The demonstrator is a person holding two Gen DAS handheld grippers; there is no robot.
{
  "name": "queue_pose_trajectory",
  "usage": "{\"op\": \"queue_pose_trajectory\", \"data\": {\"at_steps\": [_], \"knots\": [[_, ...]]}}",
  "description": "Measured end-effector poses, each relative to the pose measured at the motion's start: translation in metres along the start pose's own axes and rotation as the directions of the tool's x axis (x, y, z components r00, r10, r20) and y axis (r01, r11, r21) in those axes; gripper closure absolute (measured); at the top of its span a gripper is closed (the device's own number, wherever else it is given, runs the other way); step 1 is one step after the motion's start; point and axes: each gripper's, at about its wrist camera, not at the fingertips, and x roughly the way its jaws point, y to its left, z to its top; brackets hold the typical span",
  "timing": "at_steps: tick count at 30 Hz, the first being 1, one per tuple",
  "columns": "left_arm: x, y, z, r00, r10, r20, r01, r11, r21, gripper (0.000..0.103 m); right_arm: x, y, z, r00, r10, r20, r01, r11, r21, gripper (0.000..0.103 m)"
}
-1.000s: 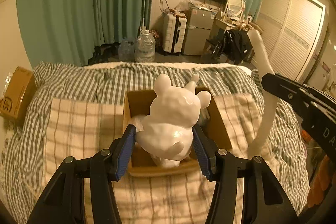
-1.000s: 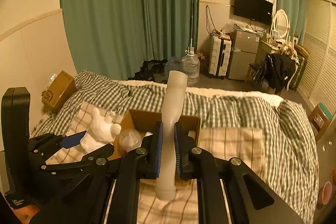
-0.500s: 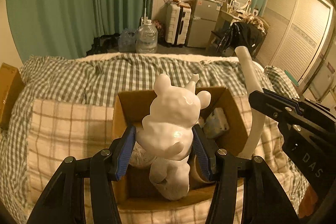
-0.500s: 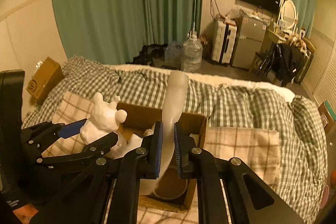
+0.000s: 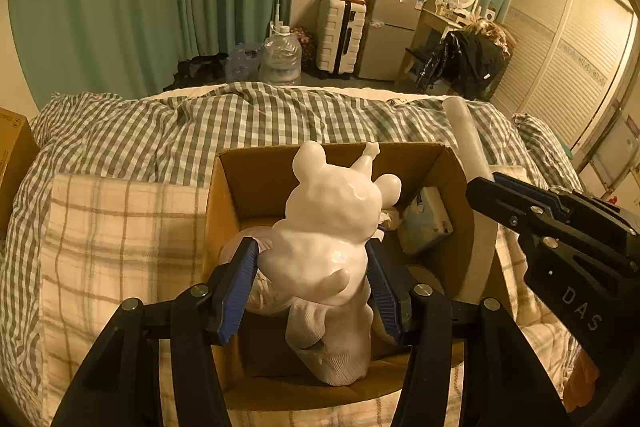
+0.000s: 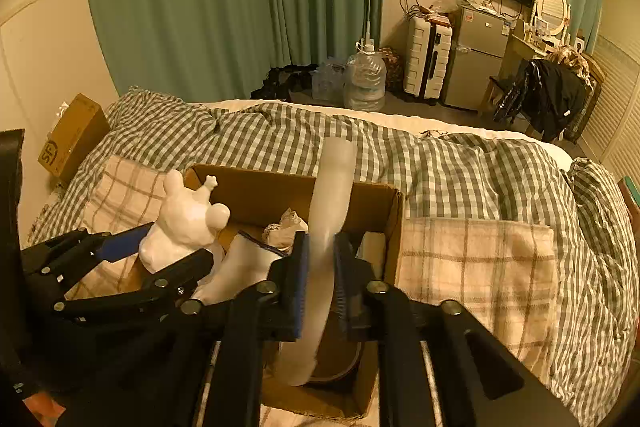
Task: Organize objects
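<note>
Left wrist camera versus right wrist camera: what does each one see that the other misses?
Only the left wrist view shows the tissue pack inside the cardboard box.
Only the right wrist view shows the tube's lower end down in the box, over a dark round object.
Both show the white bear figurine clamped in the left gripper, and the right gripper clamping the tube.

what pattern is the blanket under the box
Beige plaid blanket under the cardboard box; clearest in right wrist view.
</note>
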Motion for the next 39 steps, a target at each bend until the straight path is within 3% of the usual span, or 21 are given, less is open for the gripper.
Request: {"op": "queue_pose_trajectory", "data": {"at_steps": [3, 4, 6, 8, 14, 20, 23, 30, 36, 39], "knots": [[-0.003, 0.001, 0.001, 1.0, 0.003, 0.0, -0.003, 1.0, 0.002, 0.042, -0.006, 0.0, 0.003, 1.0, -0.009, 0.014, 0.009, 1.0, 0.01, 0.082], [-0.006, 0.001, 0.001, 1.0, 0.004, 0.005, -0.004, 1.0, 0.001, 0.035, -0.009, -0.001, 0.004, 1.0, -0.014, 0.019, 0.013, 1.0, 0.01, 0.082], [-0.012, 0.003, 0.003, 1.0, 0.013, 0.02, -0.013, 1.0, -0.005, 0.025, -0.016, 0.0, 0.006, 0.999, -0.038, 0.029, 0.038, 0.999, 0.006, 0.068], [-0.02, 0.004, 0.004, 0.999, 0.018, 0.03, -0.018, 1.0, -0.011, 0.024, -0.024, 0.0, 0.009, 0.997, -0.059, 0.041, 0.059, 0.998, 0.006, 0.058], [-0.058, 0.007, 0.015, 0.997, 0.033, 0.077, -0.032, 0.999, -0.027, 0.018, -0.062, 0.002, 0.019, 0.992, -0.085, 0.091, 0.085, 0.996, 0.002, 0.049], [-0.119, 0.004, 0.022, 0.982, 0.052, 0.183, -0.046, 0.998, -0.034, 0.01, -0.123, 0.01, 0.028, 0.98, -0.099, 0.171, 0.101, 0.995, -0.003, 0.038], [-0.152, 0.004, 0.026, 0.969, 0.062, 0.241, -0.056, 0.998, -0.033, 0.005, -0.156, 0.015, 0.029, 0.97, -0.11, 0.214, 0.115, 0.993, -0.007, 0.033], [-0.224, 0.0, 0.018, 0.913, 0.095, 0.397, -0.1, 0.995, -0.006, 0.0, -0.222, 0.024, 0.024, 0.944, -0.12, 0.308, 0.127, 0.992, -0.002, 0.023], [-0.255, -0.005, -0.002, 0.873, 0.121, 0.472, -0.143, 0.99, 0.011, 0.0, -0.254, 0.027, 0.01, 0.925, -0.122, 0.359, 0.122, 0.992, 0.022, 0.015], [-0.258, -0.008, -0.014, 0.864, 0.124, 0.489, -0.148, 0.989, 0.01, 0.0, -0.261, 0.024, 0.002, 0.916, -0.127, 0.381, 0.12, 0.992, 0.043, 0.009]]}}
